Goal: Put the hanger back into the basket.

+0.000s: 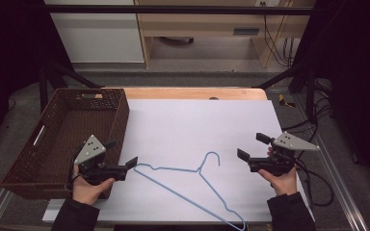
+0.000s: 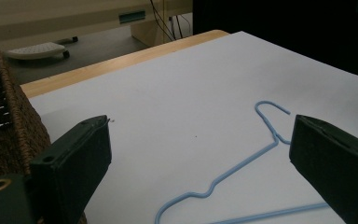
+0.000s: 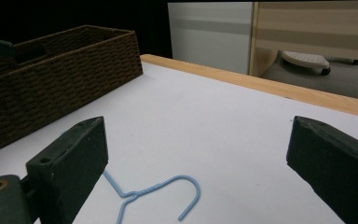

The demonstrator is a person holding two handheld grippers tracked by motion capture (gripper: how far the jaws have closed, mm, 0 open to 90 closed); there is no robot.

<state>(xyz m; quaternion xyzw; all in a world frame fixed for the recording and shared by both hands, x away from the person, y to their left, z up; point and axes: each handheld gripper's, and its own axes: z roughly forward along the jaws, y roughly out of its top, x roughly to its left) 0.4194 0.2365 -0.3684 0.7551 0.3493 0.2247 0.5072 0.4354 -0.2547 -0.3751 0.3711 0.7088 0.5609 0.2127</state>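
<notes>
Low in the middle of the high view, a light-blue wire clothes hanger lies flat on the white sheet that covers the wooden table. It is thin and bare, with its open hook curling toward the centre of the frame, a small twist at the neck, one shoulder running left and the other slanting down to the bottom edge, right of centre. At lower left the left gripper hangs just beside the hanger's left shoulder tip, jaws spread wide with nothing between them. At the right the right gripper sits level with the hook but apart from it, jaws equally wide and empty. In the left gripper view the hanger lies between and beyond the two jaws. A dark brown woven basket stands at the left, beside the sheet
</notes>
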